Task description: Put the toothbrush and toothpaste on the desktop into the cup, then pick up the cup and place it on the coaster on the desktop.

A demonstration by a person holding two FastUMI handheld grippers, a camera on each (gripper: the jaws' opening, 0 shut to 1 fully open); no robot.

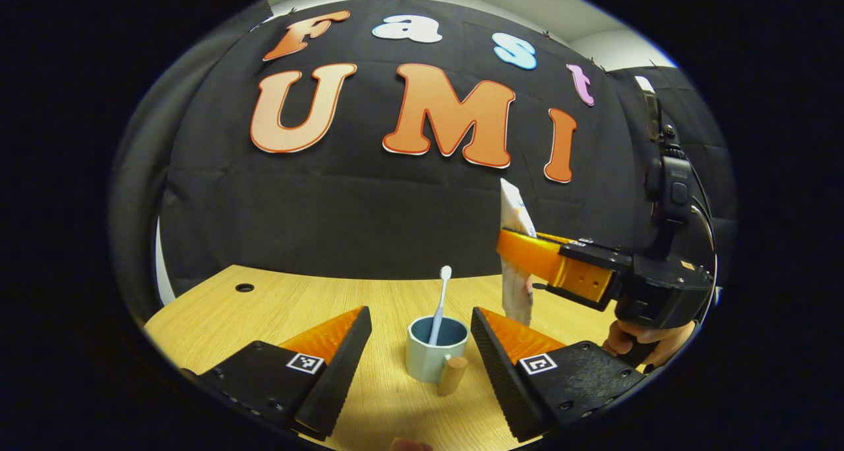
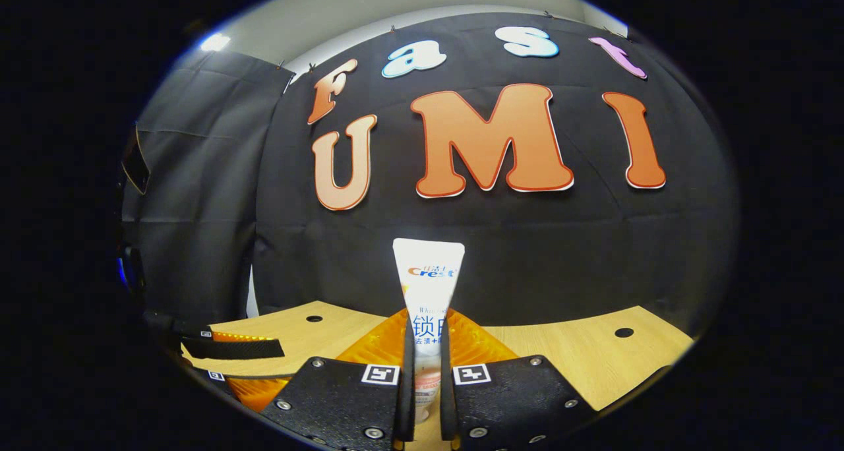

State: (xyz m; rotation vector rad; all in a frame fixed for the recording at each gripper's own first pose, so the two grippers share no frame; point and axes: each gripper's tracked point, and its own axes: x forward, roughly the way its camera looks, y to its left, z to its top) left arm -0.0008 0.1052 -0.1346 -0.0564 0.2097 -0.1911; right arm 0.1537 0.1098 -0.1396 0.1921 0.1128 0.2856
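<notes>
A pale blue cup with a wooden handle stands on the wooden desktop, and a white toothbrush leans upright inside it. My left gripper is open, one finger on each side of the cup and not touching it. The right gripper comes in from the right, held by a hand. It is shut on a white toothpaste tube held upright above the desk, behind and right of the cup. In the right gripper view, the right gripper clamps the toothpaste tube between both fingers.
The desktop has small round holes at the far left and near its back edge. The black booth wall stands close behind the desk. In the right gripper view, my left gripper's fingers show low at the left.
</notes>
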